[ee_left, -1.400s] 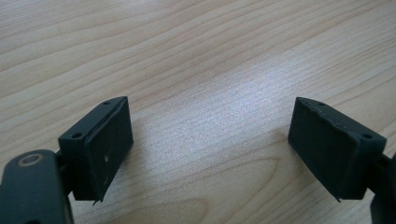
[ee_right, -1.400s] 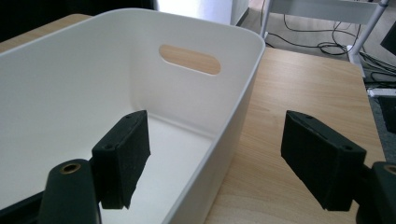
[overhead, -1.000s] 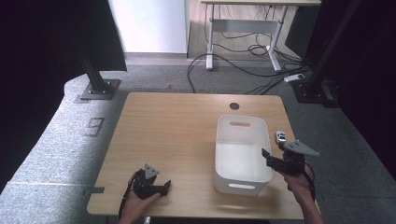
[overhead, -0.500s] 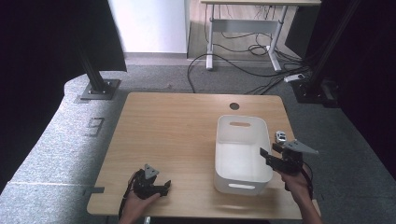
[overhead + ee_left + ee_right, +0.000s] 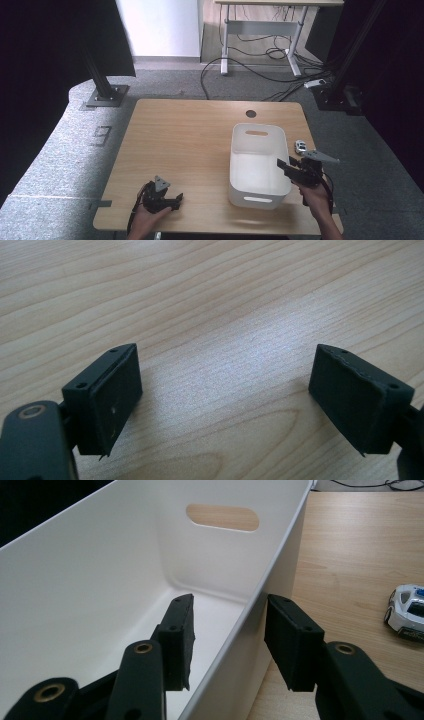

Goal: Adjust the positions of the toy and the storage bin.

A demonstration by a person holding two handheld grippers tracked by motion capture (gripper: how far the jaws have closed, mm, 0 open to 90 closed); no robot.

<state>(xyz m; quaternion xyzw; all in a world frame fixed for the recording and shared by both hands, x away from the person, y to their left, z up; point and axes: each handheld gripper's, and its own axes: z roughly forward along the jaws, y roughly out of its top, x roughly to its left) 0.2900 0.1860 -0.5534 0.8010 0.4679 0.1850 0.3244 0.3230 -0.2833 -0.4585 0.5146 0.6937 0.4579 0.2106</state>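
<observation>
a large grey "9" marked on the floor [image 5: 102, 135] left of the table [image 5: 190, 130]

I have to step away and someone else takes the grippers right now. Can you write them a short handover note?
Right claw: astride the right wall of the white bin, one pad inside, one outside. Its jaws have just been closing; a gap shows on both sides of the wall, so no firm grip yet.
Left claw: open, holding nothing, low over bare table at the near left.
Things: bin on the table's right half, looks empty. A small toy car sits on the table just right of the bin.
Done: claw placed on the wall.
Left: probably finish the grip; the car is not in the bin.
</observation>
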